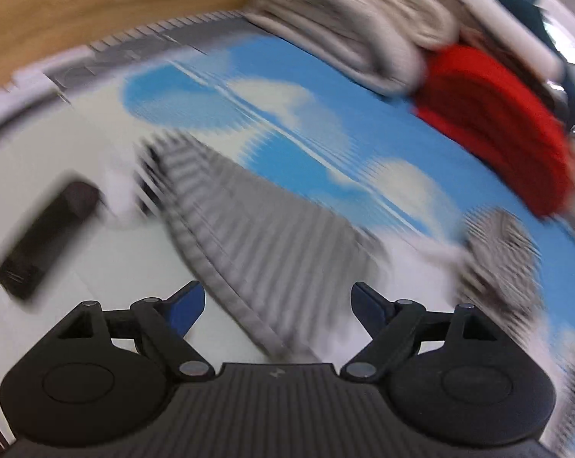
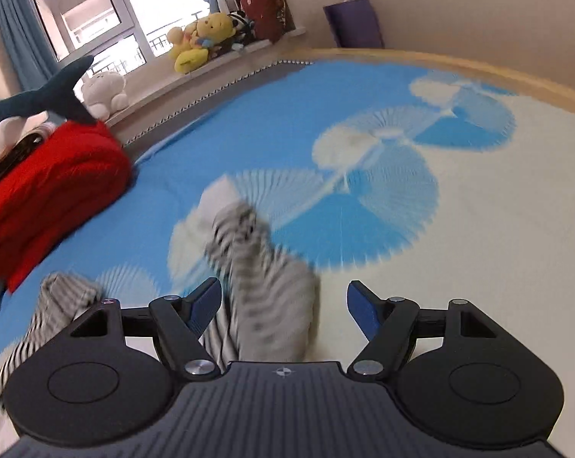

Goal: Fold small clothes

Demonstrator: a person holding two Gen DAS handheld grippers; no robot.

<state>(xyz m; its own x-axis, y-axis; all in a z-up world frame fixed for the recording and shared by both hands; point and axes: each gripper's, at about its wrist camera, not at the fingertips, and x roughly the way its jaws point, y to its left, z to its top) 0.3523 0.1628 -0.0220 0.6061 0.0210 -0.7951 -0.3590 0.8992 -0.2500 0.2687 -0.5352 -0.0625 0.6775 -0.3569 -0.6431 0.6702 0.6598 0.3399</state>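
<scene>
A grey-and-white striped small garment (image 1: 256, 236) lies spread on the blue-and-white bedsheet (image 1: 287, 122), blurred by motion. My left gripper (image 1: 277, 305) hovers over its near edge with the jaws wide apart and nothing between the blue pads. One crumpled striped part (image 1: 501, 259) lies to the right. In the right wrist view a bunched sleeve of the striped garment (image 2: 260, 274) runs up between the fingers of my right gripper (image 2: 283, 305). Those jaws stand apart and the pads do not press the cloth. More striped cloth (image 2: 54, 305) lies at the lower left.
A folded red blanket (image 1: 497, 122) (image 2: 50, 191) and a stack of beige folded cloth (image 1: 344, 19) sit on the bed. A black remote-like object (image 1: 47, 240) lies at left. A shark plush (image 2: 39, 99), several plush toys (image 2: 207, 38) on the windowsill, the wooden bed frame (image 2: 478, 65).
</scene>
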